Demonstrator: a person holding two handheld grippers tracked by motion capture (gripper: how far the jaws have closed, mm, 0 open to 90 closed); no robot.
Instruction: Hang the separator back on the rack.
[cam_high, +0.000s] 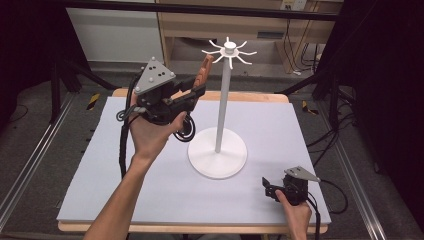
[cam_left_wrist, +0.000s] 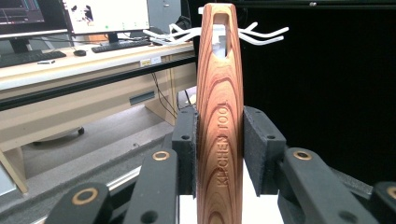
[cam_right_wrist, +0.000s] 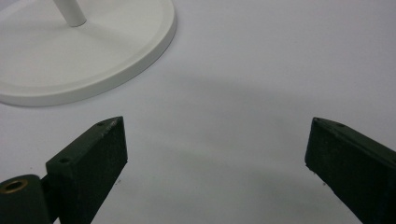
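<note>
Tongs (cam_left_wrist: 219, 154) around wooden handle (cam_left_wrist: 219, 116), rack (cam_high: 220, 125) beside

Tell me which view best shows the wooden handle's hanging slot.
Left gripper view: the handle stands upright between the tool's pads, its slot close before the rack's hooks. High view shows it small, slot indistinct; right gripper view looks at the rack's base.

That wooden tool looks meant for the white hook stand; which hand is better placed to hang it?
Left, probably. The left gripper clamps the wooden tool, its hanging slot near the stand's hooks. The right gripper sits open, low on the table.
</note>
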